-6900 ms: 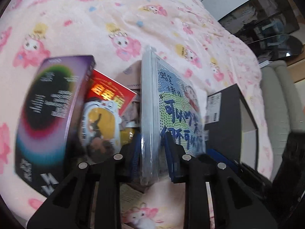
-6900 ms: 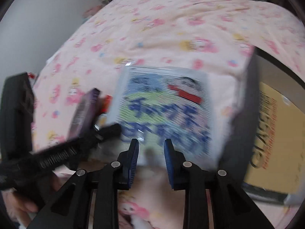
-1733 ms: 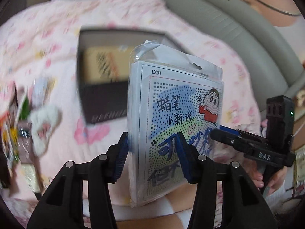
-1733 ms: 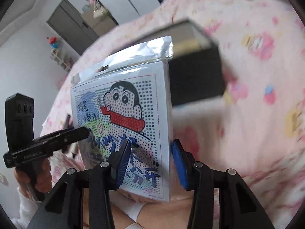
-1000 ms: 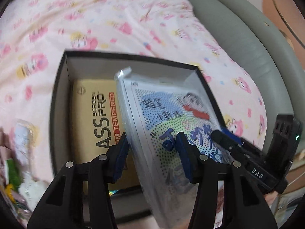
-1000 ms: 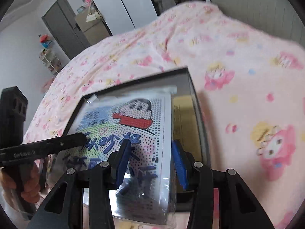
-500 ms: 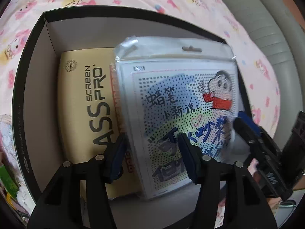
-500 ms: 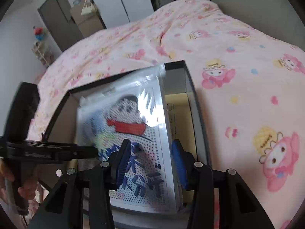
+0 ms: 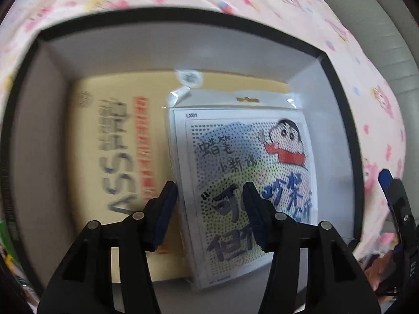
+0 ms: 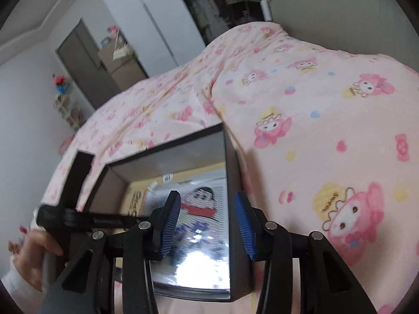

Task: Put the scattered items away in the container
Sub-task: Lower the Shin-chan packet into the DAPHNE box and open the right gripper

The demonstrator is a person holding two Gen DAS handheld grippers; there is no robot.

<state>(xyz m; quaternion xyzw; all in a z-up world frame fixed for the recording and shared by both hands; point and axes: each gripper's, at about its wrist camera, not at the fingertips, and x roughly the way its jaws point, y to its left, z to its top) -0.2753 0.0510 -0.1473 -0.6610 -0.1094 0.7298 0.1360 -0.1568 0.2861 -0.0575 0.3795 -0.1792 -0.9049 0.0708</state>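
Note:
A cartoon-printed packet in clear plastic (image 9: 246, 172) lies inside the black box (image 9: 337, 83), on top of a yellow screen-protector pack (image 9: 110, 151). My left gripper (image 9: 210, 209) hovers open just above the packet, its fingers on either side of the packet's left part, not gripping it. In the right wrist view the packet (image 10: 199, 209) lies in the box (image 10: 231, 172). My right gripper (image 10: 208, 225) is open above the box's right wall and holds nothing. The right gripper also shows at the right edge of the left wrist view (image 9: 392, 198).
The box sits on a bed with a pink cartoon-print blanket (image 10: 314, 120). A grey padded headboard (image 10: 340, 13) rises behind it. Some packaging shows at the left edge of the left wrist view (image 9: 7, 238). A wardrobe and door (image 10: 86, 62) stand far off.
Both grippers carried the packet from the pile over to the box and lowered it in. Both have since opened and let go; the right gripper has drawn back above the box's right wall.

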